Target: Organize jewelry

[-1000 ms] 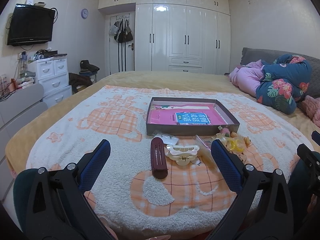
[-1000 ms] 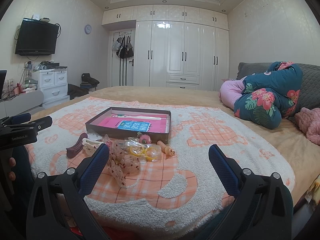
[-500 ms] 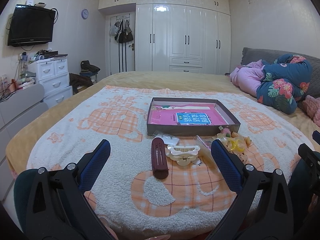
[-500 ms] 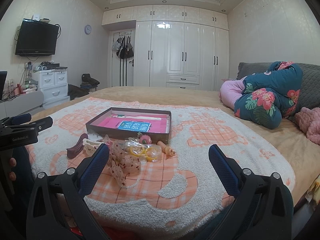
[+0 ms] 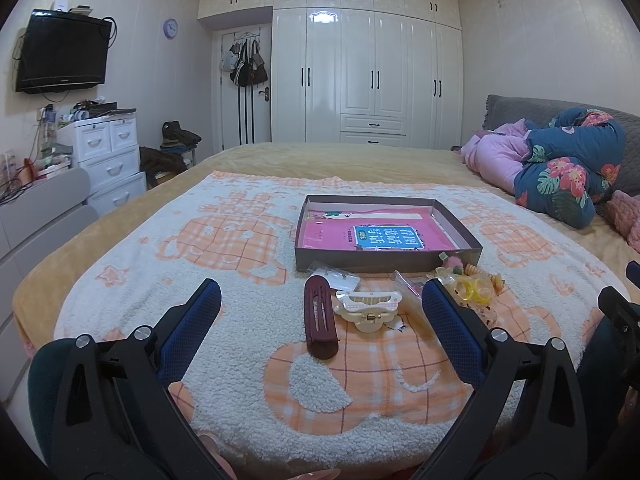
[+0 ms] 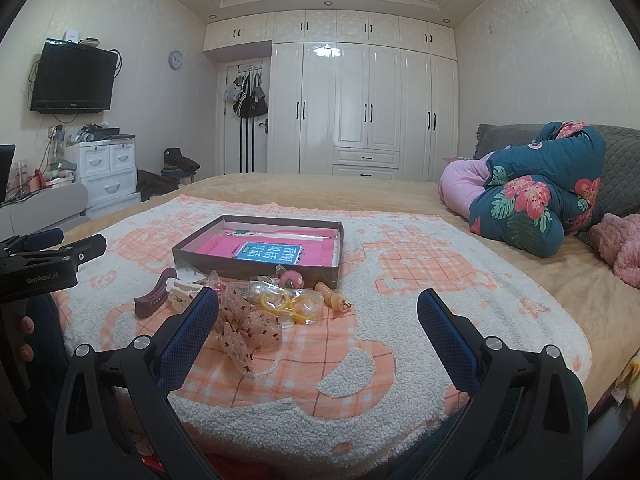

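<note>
A shallow brown box (image 5: 384, 264) (image 6: 256, 266) with a pink and blue booklet inside lies on the fleece blanket. In front of it sit a maroon hair clip (image 5: 320, 326) (image 6: 154, 298), a cream claw clip (image 5: 368, 306) (image 6: 182, 290), yellow rings in a clear bag (image 5: 472, 290) (image 6: 288, 304), a pink pompom (image 6: 289, 279), an orange beaded piece (image 6: 334, 298) and a dotted sheer bow (image 6: 244, 330). My left gripper (image 5: 320, 304) hovers open just short of the clips. My right gripper (image 6: 318, 312) hangs open above the blanket, right of the bow. Neither holds anything.
The orange-patterned blanket (image 6: 400, 280) covers a wide bed. Folded quilts (image 6: 532, 200) lie at the right. A white drawer unit (image 5: 108, 156) and a wall television (image 5: 62, 54) stand left; wardrobes (image 5: 368, 76) line the back wall. The left gripper's body (image 6: 44, 264) shows at the right view's left edge.
Both views have barely shifted; the left gripper drifted very slightly. Nothing was taken hold of or let go.
</note>
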A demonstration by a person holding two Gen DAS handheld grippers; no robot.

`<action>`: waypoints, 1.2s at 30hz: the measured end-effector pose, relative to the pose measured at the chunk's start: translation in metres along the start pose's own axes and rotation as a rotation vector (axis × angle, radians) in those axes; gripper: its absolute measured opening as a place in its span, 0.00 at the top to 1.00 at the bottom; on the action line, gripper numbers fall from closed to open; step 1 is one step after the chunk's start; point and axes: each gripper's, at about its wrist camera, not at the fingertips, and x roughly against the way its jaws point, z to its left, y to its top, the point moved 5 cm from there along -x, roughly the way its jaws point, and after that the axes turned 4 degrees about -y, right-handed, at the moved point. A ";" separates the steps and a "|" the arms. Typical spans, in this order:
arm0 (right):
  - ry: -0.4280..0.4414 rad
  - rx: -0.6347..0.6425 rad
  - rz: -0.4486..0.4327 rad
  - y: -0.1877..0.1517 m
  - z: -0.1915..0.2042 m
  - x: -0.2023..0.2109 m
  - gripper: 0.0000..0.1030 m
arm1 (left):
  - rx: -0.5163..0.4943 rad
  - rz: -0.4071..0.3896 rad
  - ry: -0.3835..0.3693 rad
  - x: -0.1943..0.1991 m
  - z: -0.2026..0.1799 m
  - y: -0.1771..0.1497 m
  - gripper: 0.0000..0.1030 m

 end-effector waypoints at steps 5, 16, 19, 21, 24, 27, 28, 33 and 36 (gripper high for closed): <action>0.005 0.003 0.002 0.004 0.000 -0.001 0.06 | 0.006 0.008 -0.002 -0.001 0.005 0.001 0.10; 0.085 0.071 0.039 0.005 0.026 -0.017 0.06 | 0.046 0.033 0.031 -0.009 0.025 -0.002 0.10; 0.113 0.095 0.069 0.003 0.037 -0.027 0.06 | 0.069 0.069 0.050 -0.018 0.037 -0.004 0.10; 0.139 0.106 0.089 0.001 0.044 -0.034 0.06 | 0.083 0.090 0.056 -0.022 0.042 -0.007 0.10; 0.167 0.127 0.124 -0.002 0.055 -0.044 0.06 | 0.096 0.114 0.052 -0.027 0.046 -0.009 0.10; 0.192 0.151 0.151 -0.005 0.065 -0.055 0.06 | 0.101 0.139 0.050 -0.035 0.051 -0.010 0.10; 0.207 0.160 0.158 -0.006 0.069 -0.058 0.06 | 0.105 0.145 0.054 -0.036 0.053 -0.010 0.10; 0.245 0.193 0.194 -0.010 0.083 -0.076 0.06 | 0.122 0.196 0.029 -0.050 0.061 -0.014 0.10; 0.261 0.191 0.235 -0.013 0.088 -0.092 0.06 | 0.132 0.236 0.005 -0.060 0.062 -0.018 0.10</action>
